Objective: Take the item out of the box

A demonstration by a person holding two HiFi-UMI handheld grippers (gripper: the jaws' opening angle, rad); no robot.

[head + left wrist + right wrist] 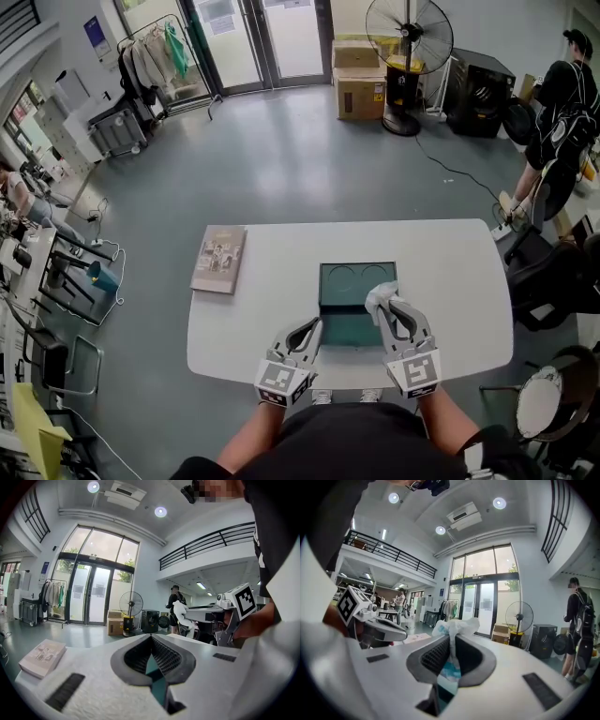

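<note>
The white packet (457,627) is pinched in your right gripper (387,306). The jaws are closed narrowly on its thin lower part, and its crumpled top bunches up beyond the fingertips. In the head view the packet sits just right of the frame's centre, over the right-hand part of the dark green box (352,330). From that steep angle you can't quite tell whether it hangs clear of the box floor or brushes it.

The box lies open at the centre of the white table (450,272), with two round recesses showing in its upper half.

Your left gripper (312,328) is at the box's lower left edge. Its jaws are drawn together at the tips with nothing between them; only the green of the box shows through the slit lower down.

A book (218,259) lies flat on the table at the left of the frame, well apart from the box.
</note>
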